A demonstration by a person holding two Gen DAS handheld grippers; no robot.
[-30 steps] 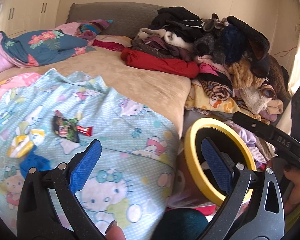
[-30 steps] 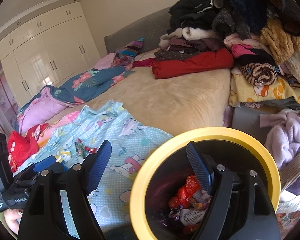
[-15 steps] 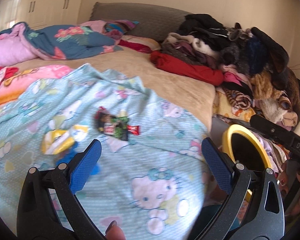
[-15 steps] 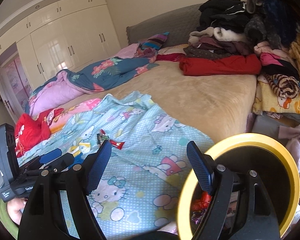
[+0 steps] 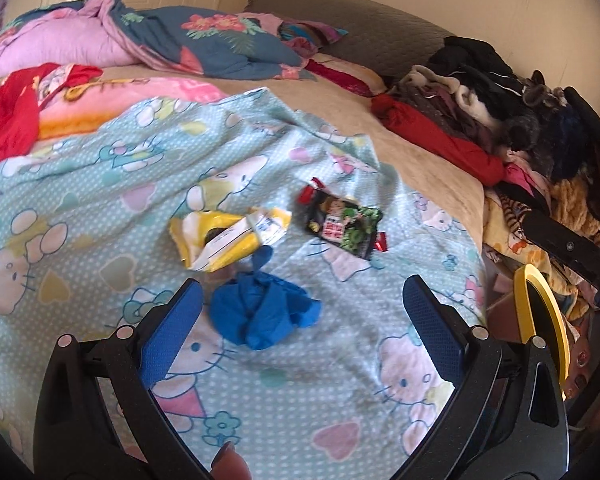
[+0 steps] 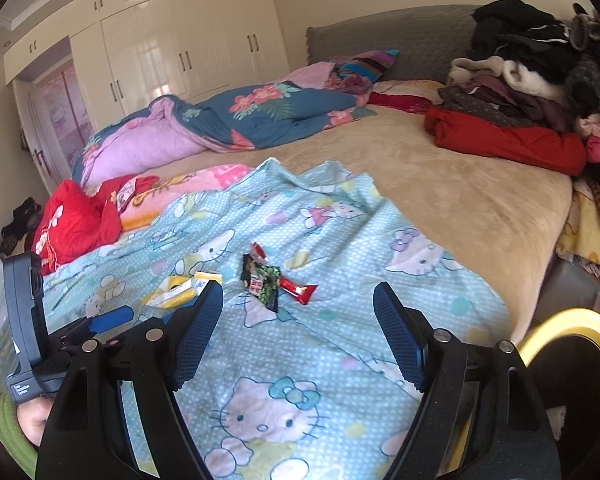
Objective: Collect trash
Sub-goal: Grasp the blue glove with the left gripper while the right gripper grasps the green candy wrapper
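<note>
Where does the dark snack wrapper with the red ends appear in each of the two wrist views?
Left wrist view: the dark snack wrapper lies just right of centre on the light blue cartoon blanket, right of the yellow wrapper.
Right wrist view: the dark snack wrapper lies near centre, above the gap between the fingers.
Shared landmark: the yellow wrapper, to its left in both views.

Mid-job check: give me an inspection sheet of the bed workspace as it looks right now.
Surface: light-blue cartoon-cat blanket spread over a tan bedspread.
Job's things: crumpled yellow wrapper, dark green-and-red snack packet, blue crumpled glove, all loose on the blanket; yellow-rimmed black bin beside the bed.
Clutter: heaped clothes pile, floral quilt.
Grippers: left gripper and right gripper jaws open, empty.
Cables: nothing seen.
Surroundings: cream wardrobe doors.
</note>
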